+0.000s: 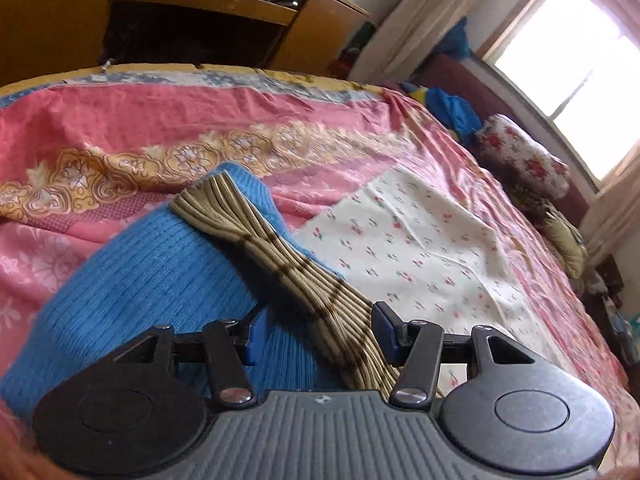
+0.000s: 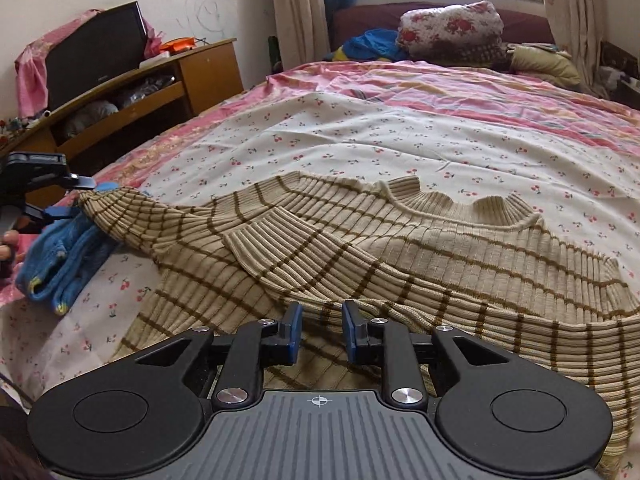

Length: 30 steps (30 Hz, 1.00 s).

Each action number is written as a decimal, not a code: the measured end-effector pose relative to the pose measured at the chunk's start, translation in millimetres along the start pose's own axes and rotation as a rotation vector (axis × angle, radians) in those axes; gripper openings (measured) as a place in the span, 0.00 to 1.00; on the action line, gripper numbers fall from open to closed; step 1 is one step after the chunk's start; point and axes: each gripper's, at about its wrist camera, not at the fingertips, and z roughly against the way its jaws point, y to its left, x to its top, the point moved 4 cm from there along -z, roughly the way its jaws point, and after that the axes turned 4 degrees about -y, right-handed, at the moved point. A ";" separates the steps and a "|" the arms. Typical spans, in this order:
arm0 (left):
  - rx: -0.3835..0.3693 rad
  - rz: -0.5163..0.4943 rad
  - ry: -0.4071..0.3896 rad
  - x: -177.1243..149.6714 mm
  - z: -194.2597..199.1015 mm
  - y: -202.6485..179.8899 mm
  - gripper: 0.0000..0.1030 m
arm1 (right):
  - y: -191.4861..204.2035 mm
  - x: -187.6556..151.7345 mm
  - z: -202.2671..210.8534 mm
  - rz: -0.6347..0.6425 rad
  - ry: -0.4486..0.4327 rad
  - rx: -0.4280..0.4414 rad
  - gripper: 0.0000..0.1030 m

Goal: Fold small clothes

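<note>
A beige ribbed sweater with brown stripes [image 2: 360, 248] lies on a white cherry-print cloth [image 2: 360, 132] on the bed. Its sleeve [image 1: 280, 256] stretches left over a blue knit garment [image 1: 152, 276]. My left gripper [image 1: 318, 334] is open, its jaws wide on either side of the sleeve end, above the blue knit. It also shows at the left edge of the right wrist view [image 2: 76, 196], by the sleeve cuff. My right gripper [image 2: 320, 330] is open with a narrow gap, just above the sweater's lower part, holding nothing.
The bed has a pink floral cover [image 1: 120, 120]. A wooden shelf unit [image 2: 160, 80] with a dark screen stands to the left. A floral pillow [image 2: 452, 28], blue clothes [image 2: 368, 46] and a window are at the bed's head.
</note>
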 end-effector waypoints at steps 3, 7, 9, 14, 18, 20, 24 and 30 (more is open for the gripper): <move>0.038 -0.013 -0.036 1.8 -4.6 -2.5 0.56 | -3.5 -0.8 2.1 -0.024 -0.006 0.004 0.22; 0.031 -0.035 -0.047 1.7 -7.4 -10.1 0.24 | -10.3 -3.1 6.3 -0.055 -0.012 0.009 0.22; 0.025 -0.087 -0.054 0.9 -6.1 -20.6 0.17 | -13.7 -4.1 8.9 -0.060 -0.017 0.006 0.22; -0.047 -0.298 -0.084 -13.1 13.0 -69.9 0.13 | -21.9 -4.9 16.1 -0.085 -0.030 0.001 0.22; -0.176 -0.438 -0.074 -39.8 34.8 -124.2 0.13 | -26.5 -3.4 24.0 -0.100 -0.050 -0.007 0.22; -0.256 -0.490 -0.050 -59.1 45.4 -153.7 0.13 | -28.8 -2.0 28.9 -0.106 -0.063 -0.013 0.22; -0.409 -0.590 0.020 -109.1 62.6 -207.9 0.13 | -36.7 -0.5 38.3 -0.121 -0.084 -0.034 0.22; -0.516 -0.792 0.164 -203.8 66.3 -258.7 0.13 | -60.6 -9.3 52.9 -0.163 -0.086 -0.093 0.22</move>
